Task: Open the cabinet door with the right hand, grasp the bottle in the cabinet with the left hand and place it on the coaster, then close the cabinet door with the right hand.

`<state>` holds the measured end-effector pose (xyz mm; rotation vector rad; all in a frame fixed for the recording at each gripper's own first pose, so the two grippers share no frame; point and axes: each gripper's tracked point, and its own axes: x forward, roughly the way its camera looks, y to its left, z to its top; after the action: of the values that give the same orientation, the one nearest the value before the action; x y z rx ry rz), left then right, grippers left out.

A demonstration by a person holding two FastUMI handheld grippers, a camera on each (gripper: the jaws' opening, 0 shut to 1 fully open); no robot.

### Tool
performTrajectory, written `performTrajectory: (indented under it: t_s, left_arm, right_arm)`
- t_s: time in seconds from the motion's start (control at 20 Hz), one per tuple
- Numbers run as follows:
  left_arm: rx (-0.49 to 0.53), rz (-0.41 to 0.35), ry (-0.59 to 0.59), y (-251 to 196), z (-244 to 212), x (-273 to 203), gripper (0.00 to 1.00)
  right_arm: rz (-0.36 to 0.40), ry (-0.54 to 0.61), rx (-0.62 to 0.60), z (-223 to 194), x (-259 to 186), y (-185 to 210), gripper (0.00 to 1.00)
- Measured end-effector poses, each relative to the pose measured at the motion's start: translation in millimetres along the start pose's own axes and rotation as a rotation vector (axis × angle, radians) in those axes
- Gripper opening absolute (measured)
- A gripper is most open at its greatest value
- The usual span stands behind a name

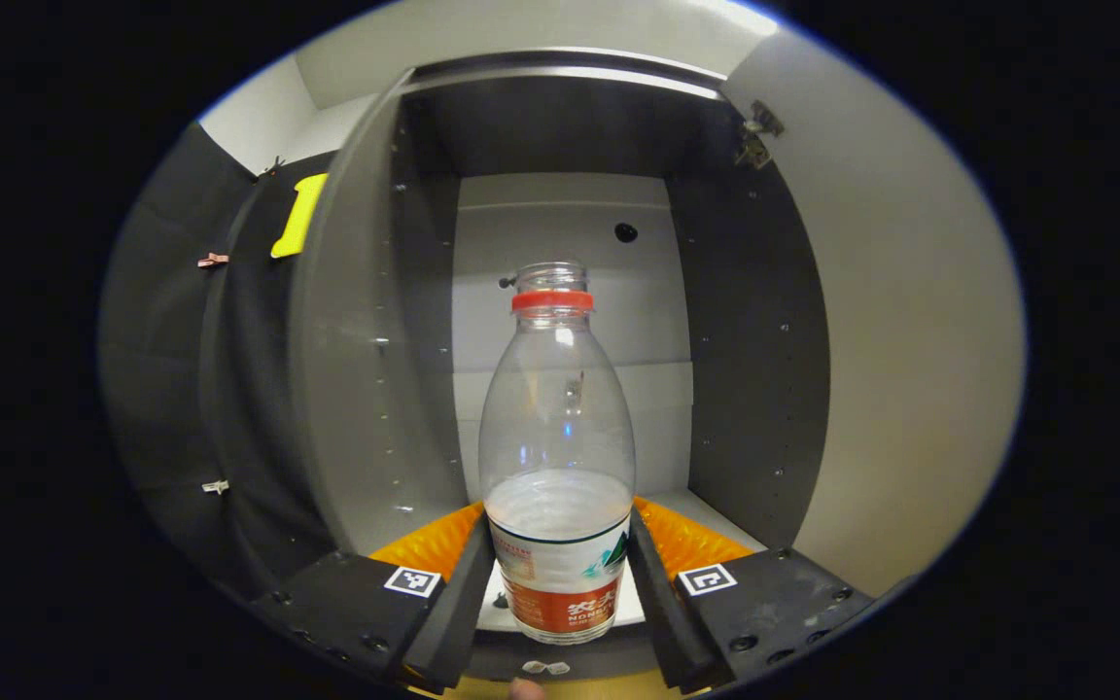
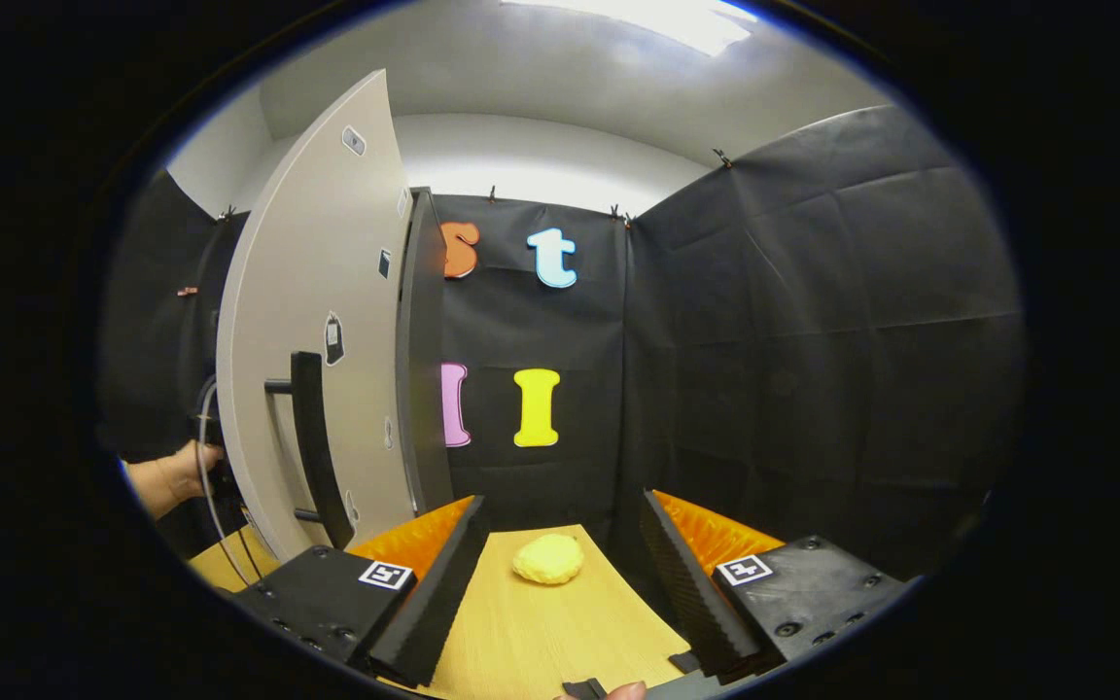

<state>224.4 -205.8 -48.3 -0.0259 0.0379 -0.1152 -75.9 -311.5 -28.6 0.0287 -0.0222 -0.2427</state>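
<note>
Grasping the bottle (image 1: 558, 457) is judged to be the step in hand. In the left gripper view the bottle stands upright inside the open cabinet (image 1: 560, 126), on its floor, its cap missing and a red ring around the neck. The left gripper (image 1: 560, 583) is set about the labelled lower part, one finger at 9 o'clock of the label and one at 3 o'clock; both fingers appear to touch it, though firm pressure cannot be told.

In the right gripper view the cabinet door (image 2: 312, 321) is swung open at 9 o'clock, its handle (image 2: 312, 447) free. The right gripper (image 2: 560, 583) hangs with jaws apart and empty over the wooden table (image 2: 541, 632). A yellow round object (image 2: 548, 559), possibly the coaster, lies at 12 o'clock of those fingers.

Next, a secure clamp is called for, then an upright withdrawal past the cabinet's edge.
</note>
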Motion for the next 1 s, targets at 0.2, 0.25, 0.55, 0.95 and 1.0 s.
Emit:
performTrajectory:
  t_s: [0.2,0.25,0.55,0.95,1.0]
  left_arm:
    - [0.01,0.018,-0.029,30.6,-4.5,-55.1,0.73]
    - [0.022,0.021,-0.035,38.6,-9.4,-67.7,0.74]
    - [0.002,0.034,-0.036,69.3,-54.8,-137.7,0.73]
    - [0.073,0.026,-0.084,75.5,-120.3,-203.7,0.74]
    - [0.088,0.023,-0.08,76.4,-131.3,-210.7,0.74]
  right_arm:
    - [-0.007,-0.026,0.041,10.8,-0.7,6.9,0.98]
    - [-0.011,-0.032,0.046,13.9,-0.1,8.9,0.98]
    - [-0.049,-0.027,0.048,17.3,-1.0,7.8,0.97]
    - [-0.1,-0.047,0.006,26.0,-11.3,2.4,0.98]
    - [-0.106,-0.048,0.009,26.7,-12.2,2.2,0.98]
